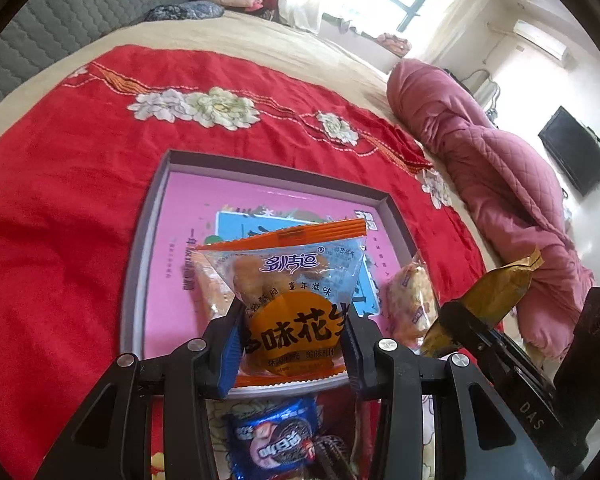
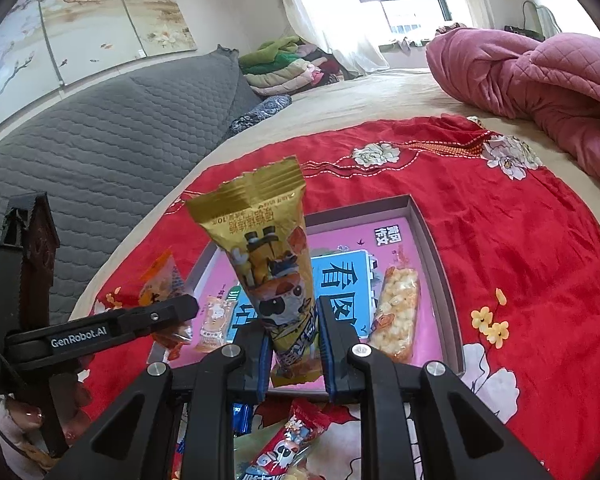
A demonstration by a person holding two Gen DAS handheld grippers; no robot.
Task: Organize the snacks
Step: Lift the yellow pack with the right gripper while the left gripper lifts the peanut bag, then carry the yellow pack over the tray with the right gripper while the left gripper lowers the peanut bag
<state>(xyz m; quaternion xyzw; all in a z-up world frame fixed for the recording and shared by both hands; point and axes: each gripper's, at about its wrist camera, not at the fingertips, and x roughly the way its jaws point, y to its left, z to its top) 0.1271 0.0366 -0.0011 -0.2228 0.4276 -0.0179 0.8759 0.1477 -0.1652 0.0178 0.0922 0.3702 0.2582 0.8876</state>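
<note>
My left gripper (image 1: 294, 344) is shut on an orange and clear peanut snack packet (image 1: 292, 292), held above the near edge of a shallow box with a pink printed floor (image 1: 188, 208). My right gripper (image 2: 292, 344) is shut on a gold snack packet (image 2: 268, 256), held upright above the same box (image 2: 428, 236). The gold packet also shows at the right of the left wrist view (image 1: 488, 300). Inside the box lie a puffed rice bar (image 2: 396, 312) and a small orange packet (image 2: 214, 324). The rice bar also shows in the left wrist view (image 1: 412, 300).
The box sits on a red flowered cloth (image 1: 60, 184) on a bed. A blue Oreo packet (image 1: 276, 440) and a red candy packet (image 2: 284, 444) lie near me outside the box. A pink quilt (image 2: 540, 72) lies at the right. A grey padded headboard (image 2: 100, 120) stands behind.
</note>
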